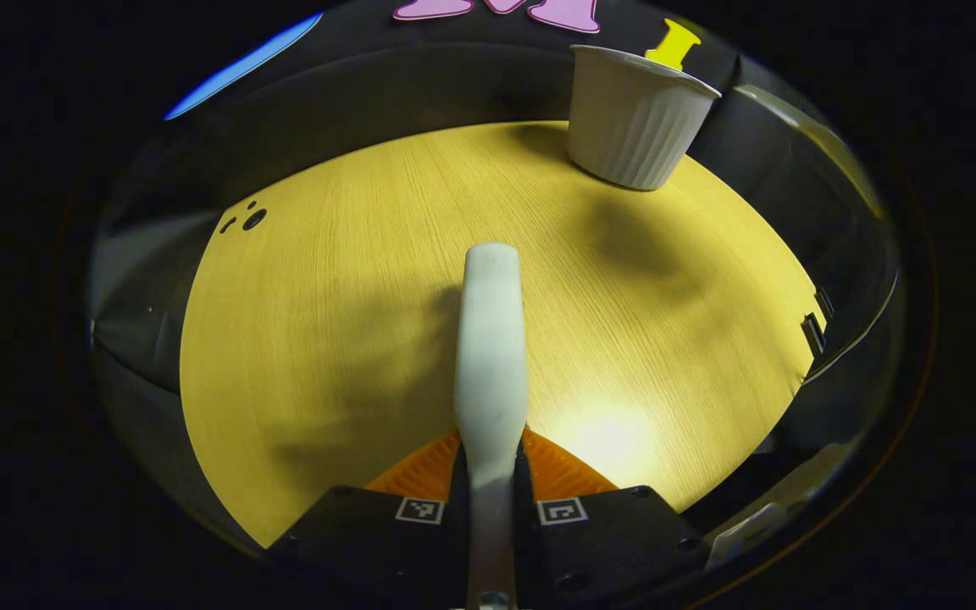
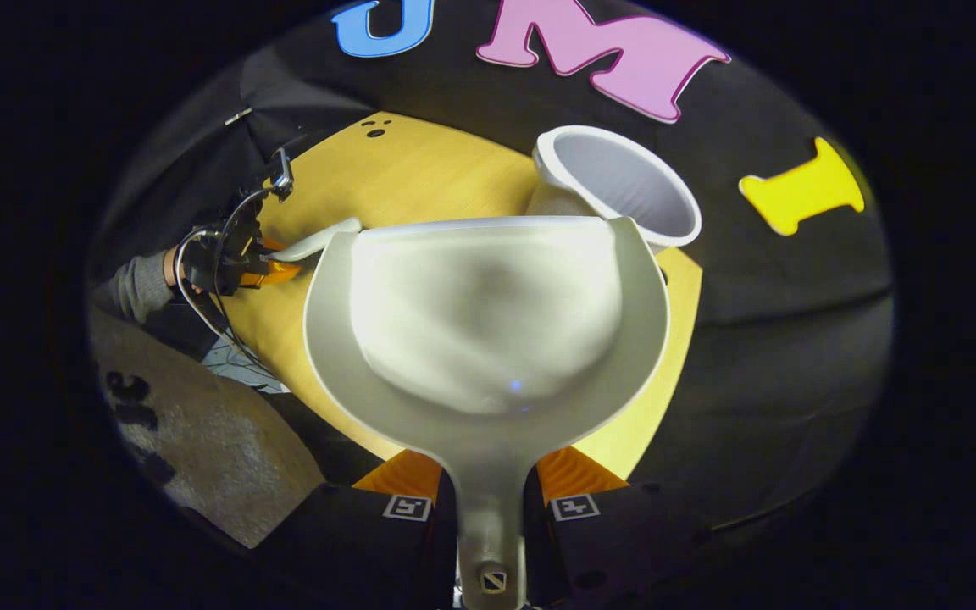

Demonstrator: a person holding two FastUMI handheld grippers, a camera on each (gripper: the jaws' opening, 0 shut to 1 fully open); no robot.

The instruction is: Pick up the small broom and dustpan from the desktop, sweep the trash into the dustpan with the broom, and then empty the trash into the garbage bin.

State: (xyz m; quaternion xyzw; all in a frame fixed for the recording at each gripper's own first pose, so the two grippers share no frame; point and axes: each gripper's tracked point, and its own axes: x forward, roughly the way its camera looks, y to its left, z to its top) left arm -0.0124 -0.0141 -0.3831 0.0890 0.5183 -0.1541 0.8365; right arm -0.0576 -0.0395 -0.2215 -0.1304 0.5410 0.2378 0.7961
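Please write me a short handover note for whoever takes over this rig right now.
Left gripper: shut on the broom, held above the desktop.
Right gripper: shut on the dustpan by its handle; the pan is held near the garbage bin, which stands upright at the desktop's far edge.
Done: both tools picked up. The pan looks empty, and I see no trash on the visible desktop.
Left: confirm the bin received the trash, then set both tools down.

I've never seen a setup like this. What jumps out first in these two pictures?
The big pale dustpan dominates the right gripper view, its handle clamped in the right hand-held gripper, tipped toward the white ribbed bin. In the left gripper view, the left hand-held gripper grips the broom handle over the yellow wooden table.
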